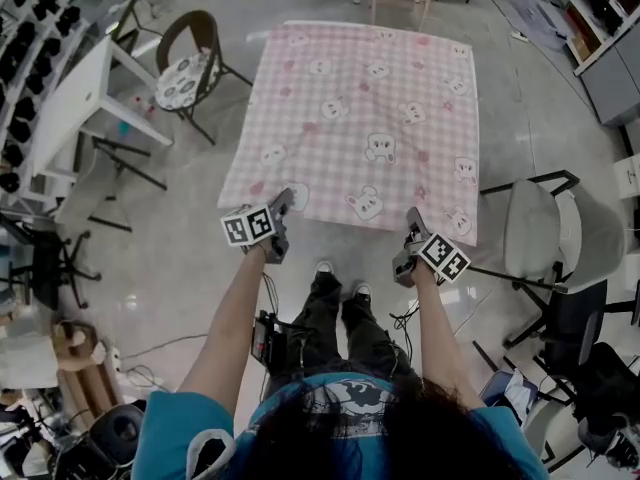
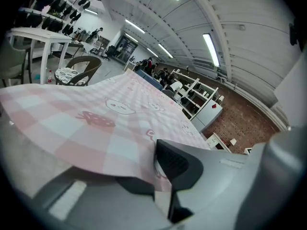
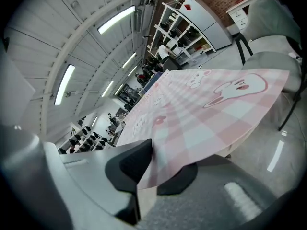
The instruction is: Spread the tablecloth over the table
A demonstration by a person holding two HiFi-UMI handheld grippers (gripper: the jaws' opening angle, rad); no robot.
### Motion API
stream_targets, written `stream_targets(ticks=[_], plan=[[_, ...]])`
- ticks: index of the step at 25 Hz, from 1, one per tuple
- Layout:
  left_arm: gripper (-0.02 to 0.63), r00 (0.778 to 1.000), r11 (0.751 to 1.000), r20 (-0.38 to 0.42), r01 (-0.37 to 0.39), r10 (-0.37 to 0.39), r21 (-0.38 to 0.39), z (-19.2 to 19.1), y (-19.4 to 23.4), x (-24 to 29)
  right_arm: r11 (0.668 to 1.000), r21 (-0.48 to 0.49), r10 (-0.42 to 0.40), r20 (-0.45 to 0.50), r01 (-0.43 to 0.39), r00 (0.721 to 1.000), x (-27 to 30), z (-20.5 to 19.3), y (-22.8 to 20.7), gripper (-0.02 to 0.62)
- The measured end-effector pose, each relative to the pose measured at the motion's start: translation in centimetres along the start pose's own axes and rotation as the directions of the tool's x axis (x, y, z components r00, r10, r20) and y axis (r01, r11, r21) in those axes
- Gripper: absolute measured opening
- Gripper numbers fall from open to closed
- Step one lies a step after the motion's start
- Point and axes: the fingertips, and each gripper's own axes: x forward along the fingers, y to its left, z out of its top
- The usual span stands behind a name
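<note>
A pink checked tablecloth [image 1: 365, 118] with cartoon animal prints lies spread flat over the table, covering it fully. My left gripper [image 1: 282, 204] is shut on the cloth's near left corner [image 2: 144, 164], the fabric pinched between its dark pads [image 2: 175, 164]. At the near right corner [image 3: 151, 174] my right gripper [image 1: 412, 224] is shut on the hem in the same way, its pads [image 3: 132, 169] clamping the edge. In both gripper views the cloth [image 2: 96, 119] stretches away from the jaws, taut and nearly level [image 3: 216, 109].
A dark chair with a patterned cushion [image 1: 190, 68] and a white folding table [image 1: 85, 93] stand at the left. A grey office chair [image 1: 555, 233] stands close to the cloth's right edge. The person's shoes [image 1: 340, 278] are just short of the near edge. Shelving [image 1: 580, 23] lines the far right.
</note>
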Motion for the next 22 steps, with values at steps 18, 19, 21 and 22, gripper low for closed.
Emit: stream_targets(ticks=[18, 19, 21, 22], plan=[[0.067, 0.983, 0.987, -0.106, -0.144, 0.151, 0.071, -0.9, 2.3, 3.5, 0.98, -0.076, -0.185, -0.036, 0.182, 0.982, 2.7, -0.1, -2.5, 0.047], [0.072, 0.982, 0.985, -0.099, -0.152, 0.16, 0.082, -0.9, 2.2, 3.4, 0.979, -0.069, -0.195, -0.034, 0.192, 0.98, 2.6, -0.1, -2.7, 0.058], [0.099, 0.981, 0.979, -0.075, -0.172, 0.181, 0.111, -0.8, 2.2, 3.1, 0.976, -0.045, -0.213, -0.029, 0.212, 0.977, 2.1, 0.0, -3.1, 0.096], [0.133, 0.98, 0.977, -0.065, -0.178, 0.187, 0.118, -0.8, 2.3, 2.9, 0.975, -0.032, -0.22, -0.027, 0.22, 0.975, 1.8, 0.0, -3.2, 0.119]])
